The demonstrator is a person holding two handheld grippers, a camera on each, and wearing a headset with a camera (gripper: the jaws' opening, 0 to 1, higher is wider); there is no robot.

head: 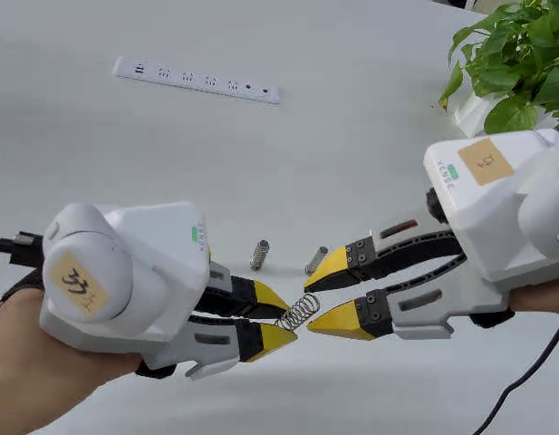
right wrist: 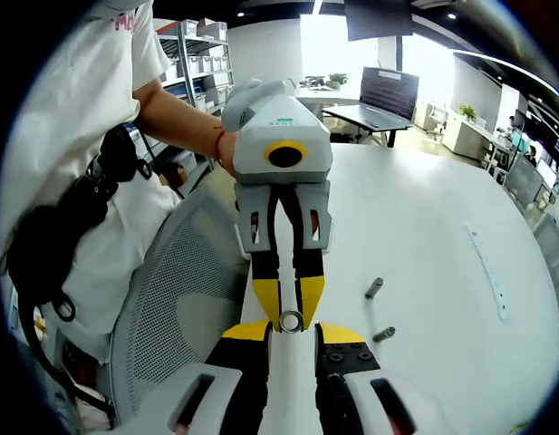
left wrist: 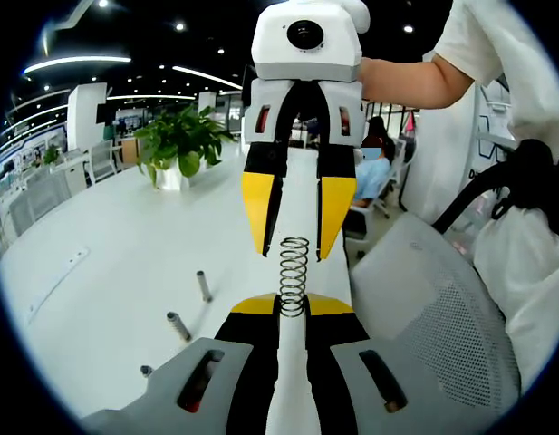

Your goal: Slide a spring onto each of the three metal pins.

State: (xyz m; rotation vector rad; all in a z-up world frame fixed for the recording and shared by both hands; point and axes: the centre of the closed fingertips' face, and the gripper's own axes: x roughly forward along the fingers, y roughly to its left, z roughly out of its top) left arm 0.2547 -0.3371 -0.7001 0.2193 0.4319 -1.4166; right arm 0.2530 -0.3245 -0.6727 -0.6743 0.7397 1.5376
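Observation:
My left gripper (head: 288, 321) is shut on one end of a steel spring (head: 298, 311), which it holds above the white table (head: 351, 154). The spring (left wrist: 293, 272) sticks forward from its yellow tips. My right gripper (head: 312, 309) faces it head-on and stands open, its two yellow tips above and below the spring's free end. From the right gripper view I see the spring (right wrist: 290, 320) end-on between the left gripper's tips. On the table behind stand a coil-covered pin (head: 259, 255) and a bare metal pin (head: 316, 260).
A white power strip (head: 196, 80) lies at the far side of the table. A potted plant (head: 519, 54) stands at the back right. A black cable (head: 524, 381) trails at the lower right. A grey mesh chair (left wrist: 442, 308) stands beside the table.

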